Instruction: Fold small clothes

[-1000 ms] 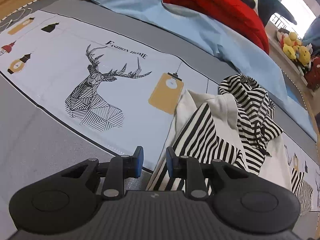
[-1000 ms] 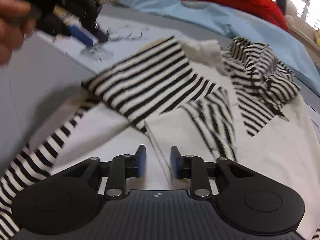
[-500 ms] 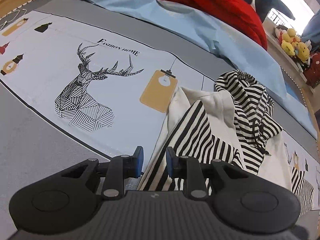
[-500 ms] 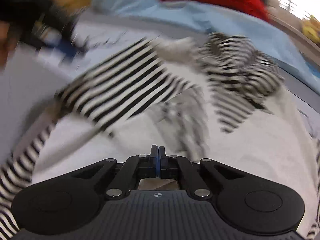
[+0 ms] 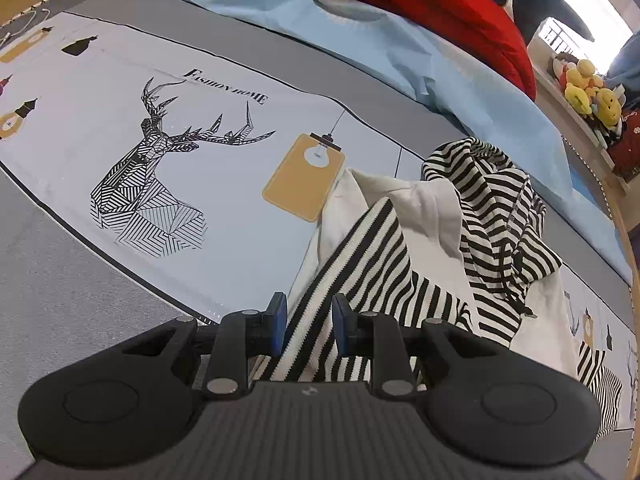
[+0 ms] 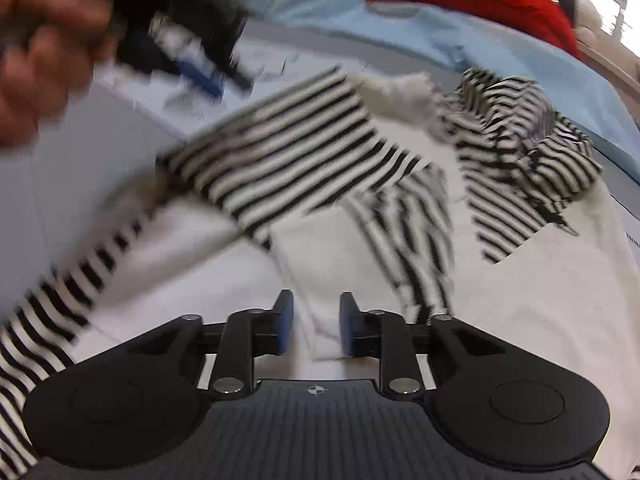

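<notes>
While your left gripper (image 5: 308, 322) hangs low over the bed, its blue-padded fingers (image 5: 277, 321) stand spread with a gap between them, and a black-and-white striped sleeve (image 5: 360, 264) of the hoodie (image 5: 424, 216) runs up through that gap without being pinched. The sleeve lies ahead of the fingers and slightly to their right, laid over the garment's white body. Farther ahead and to the right, the striped hood (image 5: 500, 208) sits bunched in a heap. Ahead and to the left of the fingers, the bed sheet (image 5: 224, 184) shows a printed deer head (image 5: 160, 176) and a yellow light-bulb tag (image 5: 304, 176). Far beyond, a pale blue blanket (image 5: 400, 52) and a red cushion (image 5: 432, 8) lie across the back of the bed.

Your right gripper (image 6: 316, 330) also has its fingers (image 6: 284, 326) spread apart; a white fold of the hoodie's body (image 6: 320, 312) rises between them, though the pads are not pressed onto it. Ahead of these fingers, the striped sleeve (image 6: 288, 156) crosses the white cloth at a slant, blurred by motion. Far ahead and to the left, your left hand (image 6: 44, 52) and its gripper appear as a smear, too blurred to read.
</notes>
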Motion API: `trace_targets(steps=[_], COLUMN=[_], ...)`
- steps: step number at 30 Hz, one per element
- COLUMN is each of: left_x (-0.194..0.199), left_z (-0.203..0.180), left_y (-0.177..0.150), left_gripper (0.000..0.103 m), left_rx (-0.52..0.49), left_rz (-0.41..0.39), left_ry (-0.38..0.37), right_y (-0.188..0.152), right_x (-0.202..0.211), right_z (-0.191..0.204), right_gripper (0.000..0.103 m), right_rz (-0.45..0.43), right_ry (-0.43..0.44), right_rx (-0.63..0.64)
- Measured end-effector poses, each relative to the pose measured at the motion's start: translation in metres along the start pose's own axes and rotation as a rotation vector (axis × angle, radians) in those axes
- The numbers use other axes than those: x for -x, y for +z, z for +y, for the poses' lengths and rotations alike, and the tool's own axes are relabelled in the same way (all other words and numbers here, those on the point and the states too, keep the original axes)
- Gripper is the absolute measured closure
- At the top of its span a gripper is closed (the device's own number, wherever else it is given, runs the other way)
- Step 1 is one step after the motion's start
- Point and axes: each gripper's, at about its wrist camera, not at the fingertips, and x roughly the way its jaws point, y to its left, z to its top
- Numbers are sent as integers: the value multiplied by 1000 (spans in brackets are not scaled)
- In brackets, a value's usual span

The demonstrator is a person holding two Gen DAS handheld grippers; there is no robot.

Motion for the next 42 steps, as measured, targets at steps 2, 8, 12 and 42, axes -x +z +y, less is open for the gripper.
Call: trace_targets(steps=[2,8,12,42], left_x=[-1,-2,-1,-29], left_z=[2,-1,-1,-34], left_y=[2,5,5,-13], left_gripper=[77,77,77,77], left_rx=[7,5,6,-53], left_rz=[2,1,0,83], left_ry=[0,-9,-8,-31], right_y=[-3,-5,0,-94], right_x=[-8,-8,2,84], right_z=[11,19,5,-233], right_gripper=[71,78,93,100], right_rz=[20,16,-12,-104], right_ry=[-48,-77,-67,-260], right_rx=[93,172,112,-1145])
